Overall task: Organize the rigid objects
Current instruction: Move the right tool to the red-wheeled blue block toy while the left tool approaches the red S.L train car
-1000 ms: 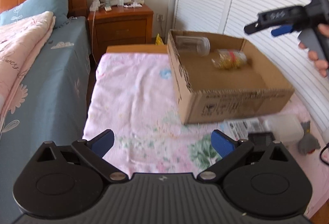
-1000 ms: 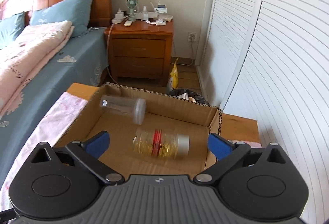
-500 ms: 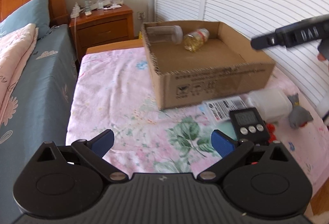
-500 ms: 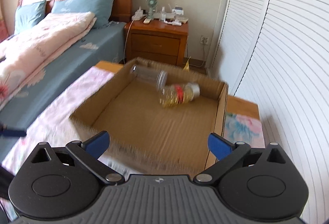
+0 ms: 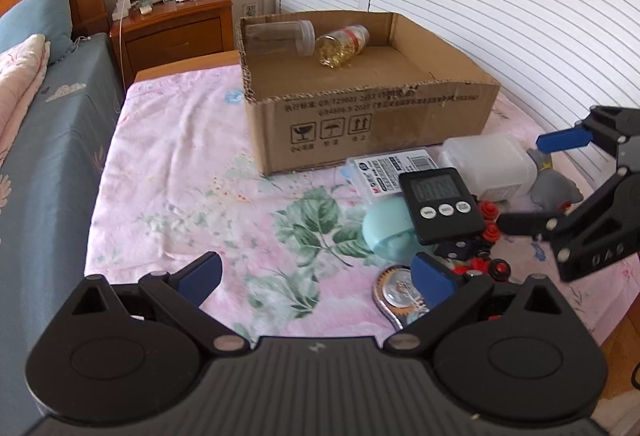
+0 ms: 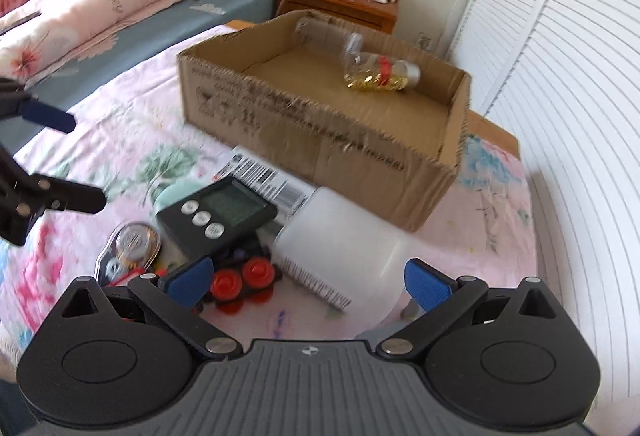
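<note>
both tongs are held wide open, nothing gripped. the right gripper (image 6: pixel 306 282) is poised over the white container (image 6: pixel 340 248), lying at five o'clock from the cardboard box (image 6: pixel 320 139); it should be straddled squarely before being squeezed.

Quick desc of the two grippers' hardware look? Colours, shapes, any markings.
Both match: matte black plastic. The left gripper and right gripper each have a ribbed central body, two round housings, silver pivot pins, angular black linkages and blue finger pads. A small white logo sits on the body; raised lettering marks the right gripper's side. No cables or sleeves visible.
</note>
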A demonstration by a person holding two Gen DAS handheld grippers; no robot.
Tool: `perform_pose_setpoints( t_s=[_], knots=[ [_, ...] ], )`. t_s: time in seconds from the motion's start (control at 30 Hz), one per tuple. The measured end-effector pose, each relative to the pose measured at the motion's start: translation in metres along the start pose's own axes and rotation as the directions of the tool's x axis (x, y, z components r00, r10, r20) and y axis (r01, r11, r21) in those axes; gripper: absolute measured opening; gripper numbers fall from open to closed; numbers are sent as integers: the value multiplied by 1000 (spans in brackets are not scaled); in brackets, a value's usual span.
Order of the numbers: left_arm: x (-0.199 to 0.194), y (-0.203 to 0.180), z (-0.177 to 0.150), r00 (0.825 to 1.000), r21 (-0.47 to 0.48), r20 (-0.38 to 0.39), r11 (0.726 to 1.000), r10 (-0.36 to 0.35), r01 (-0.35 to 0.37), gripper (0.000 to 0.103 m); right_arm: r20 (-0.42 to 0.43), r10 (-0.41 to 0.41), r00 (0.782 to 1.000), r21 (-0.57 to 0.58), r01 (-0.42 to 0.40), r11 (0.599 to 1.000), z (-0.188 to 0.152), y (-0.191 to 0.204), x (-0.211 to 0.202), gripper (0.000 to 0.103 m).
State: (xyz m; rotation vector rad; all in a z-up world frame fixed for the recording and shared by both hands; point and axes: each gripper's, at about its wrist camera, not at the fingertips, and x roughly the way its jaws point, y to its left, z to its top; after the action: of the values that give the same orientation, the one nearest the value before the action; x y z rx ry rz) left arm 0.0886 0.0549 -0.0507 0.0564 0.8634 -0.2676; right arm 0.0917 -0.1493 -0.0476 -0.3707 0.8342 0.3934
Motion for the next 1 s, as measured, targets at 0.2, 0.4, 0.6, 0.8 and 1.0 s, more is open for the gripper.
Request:
perform_pose_setpoints(
  t_s=[0.2, 0.4, 0.6, 0.8, 1.0],
  knots=[
    [-2, -5, -1, 1000, -13, -14, 1000, -16, 15, 100, 0, 27, 1000, -70, -27, 997, -9, 8, 12, 103],
    [-2, -14, 0, 999, 15, -23, 999, -28, 28, 100, 25, -3, 1000, -131, 6, 991, -16, 16, 12, 103],
    [1, -19, -1, 999, 25, -34, 999, -40, 41, 100, -41, -9, 999, -249, -2, 968, -25, 41, 16, 103],
    [-4, -20, -4, 999, 46, -30, 998, -43, 44, 100, -56, 4, 998, -124, -11, 992, -21, 34, 21, 103],
    [-3, -33, -7, 993, 135, -51, 984, -111, 116, 100, -66, 13, 998, -73, -18, 997, -26, 31, 21, 103]
  ],
)
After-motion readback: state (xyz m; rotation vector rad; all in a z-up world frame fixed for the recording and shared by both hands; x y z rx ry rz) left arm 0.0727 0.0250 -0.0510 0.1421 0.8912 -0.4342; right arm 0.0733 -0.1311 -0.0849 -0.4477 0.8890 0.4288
